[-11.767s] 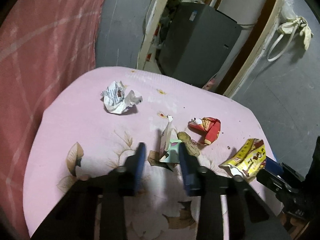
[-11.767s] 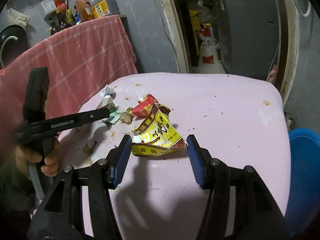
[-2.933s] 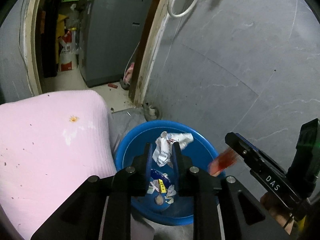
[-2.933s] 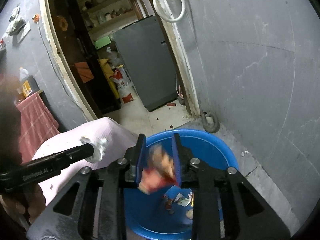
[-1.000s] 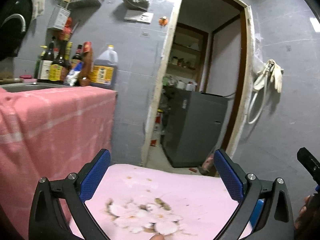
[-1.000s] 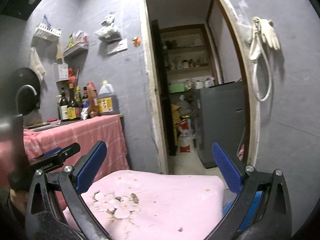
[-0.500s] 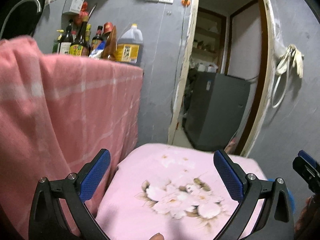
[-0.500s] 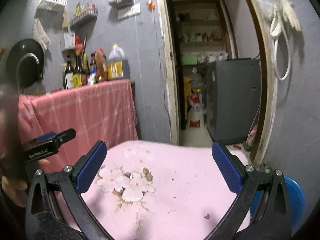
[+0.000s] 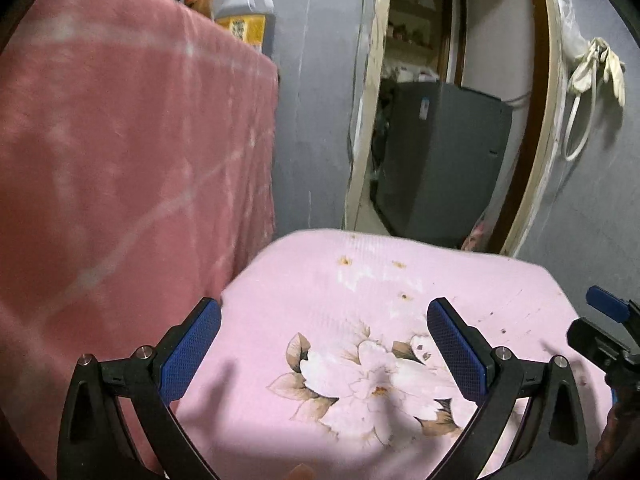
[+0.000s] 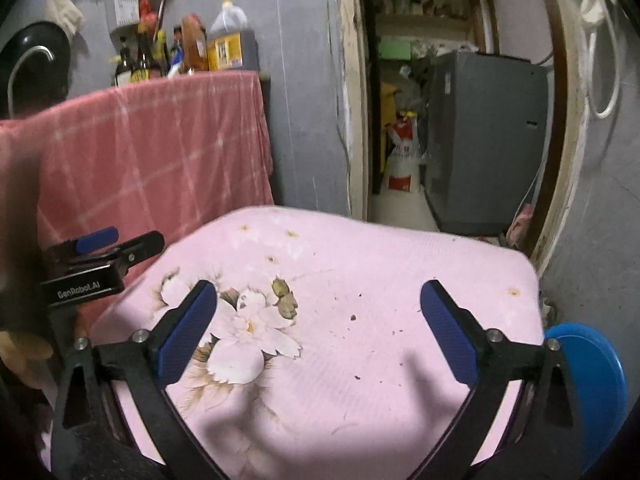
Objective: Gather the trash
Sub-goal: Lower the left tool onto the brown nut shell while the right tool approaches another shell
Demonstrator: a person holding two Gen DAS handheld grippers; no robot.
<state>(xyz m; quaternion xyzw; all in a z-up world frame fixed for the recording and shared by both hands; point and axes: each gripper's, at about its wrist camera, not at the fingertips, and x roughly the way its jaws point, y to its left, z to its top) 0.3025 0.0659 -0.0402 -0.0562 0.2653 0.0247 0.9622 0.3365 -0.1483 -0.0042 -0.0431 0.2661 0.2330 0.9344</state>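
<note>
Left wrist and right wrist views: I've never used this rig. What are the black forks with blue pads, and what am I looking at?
They are hand-held two-finger grippers, one in each of a person's hands, each with a camera looking along its fingers. The left gripper and the right gripper both stand wide open and hold nothing; the right one's jaws have just been closing slightly. Each also shows at the edge of the other's picture. Below them is a table under a pink floral cloth, with only stains and crumbs visible. The blue basin stands past its right edge.
</note>
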